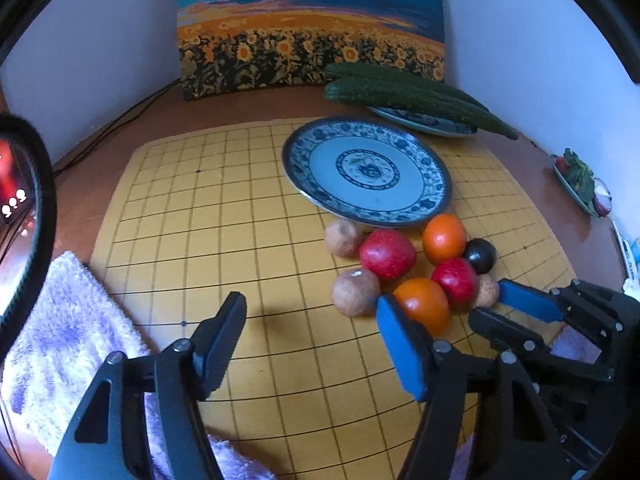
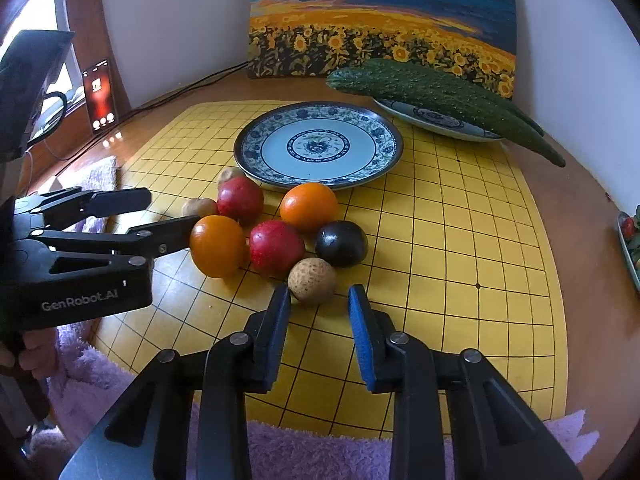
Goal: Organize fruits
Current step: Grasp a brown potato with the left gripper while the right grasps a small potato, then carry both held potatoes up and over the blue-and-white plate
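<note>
**A:** Item one, left side?

**B:** Left gripper [image 1: 311,307]: fingers apart, nothing between them, right pad just beside the near orange [image 2: 218,246].

**A:** Centre?

**B:** Eight fruits clustered on the yellow grid board [image 2: 460,240], none yet on the empty plate [image 2: 241,148] just beyond them.

**A:** Right?

**B:** Right gripper [image 2: 318,293]: fingers drawn narrow about the small brown fruit [image 2: 312,280]. I could not tell whether the pads pressed it.

**A:** Step?

**B:** Judged the first pick. The next move called for a sure grip, then a lift to the plate.

left gripper [image 1: 312,332]: jaws apart, empty | fruits [image 1: 412,268]: clustered beside plate [image 1: 436,204] | right gripper [image 1: 494,304]: nearly closed
</note>
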{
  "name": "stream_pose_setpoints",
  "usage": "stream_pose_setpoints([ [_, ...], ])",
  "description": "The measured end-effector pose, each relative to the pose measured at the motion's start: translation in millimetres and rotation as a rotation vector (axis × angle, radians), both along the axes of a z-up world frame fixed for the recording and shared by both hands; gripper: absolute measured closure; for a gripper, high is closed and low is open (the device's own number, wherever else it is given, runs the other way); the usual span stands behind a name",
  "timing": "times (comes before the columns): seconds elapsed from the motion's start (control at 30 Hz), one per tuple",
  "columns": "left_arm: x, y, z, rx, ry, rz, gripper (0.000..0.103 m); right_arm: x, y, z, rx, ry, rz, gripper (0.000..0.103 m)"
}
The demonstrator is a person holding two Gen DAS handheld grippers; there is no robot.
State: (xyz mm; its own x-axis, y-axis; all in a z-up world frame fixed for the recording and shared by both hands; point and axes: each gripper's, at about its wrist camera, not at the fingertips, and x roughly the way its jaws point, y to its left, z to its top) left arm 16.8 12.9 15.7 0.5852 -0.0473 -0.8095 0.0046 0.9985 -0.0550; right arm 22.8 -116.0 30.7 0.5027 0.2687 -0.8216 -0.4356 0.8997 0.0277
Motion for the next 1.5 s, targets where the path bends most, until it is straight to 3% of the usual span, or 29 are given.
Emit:
stream_pose_setpoints([
  [0.23,3,-5,-2,-0.027,0.015,-0.028,0.058,1,-2,0,0.021,0.003,0.001,0.071],
  [0.5,6,-8,-2,-0.043,0.013,-0.041,0.076,2,-3,0,0.046,0.001,0.002,0.071],
  [0.63,5,-7,-2,-0.052,0.012,-0.037,0.076,2,-3,0,0.060,0.005,0.002,0.076],
  [1.5,-21,-10,23,-0.075,-0.032,-0.029,0.077,-13,-13,12,0.123,-0.029,-0.006,0.077],
])
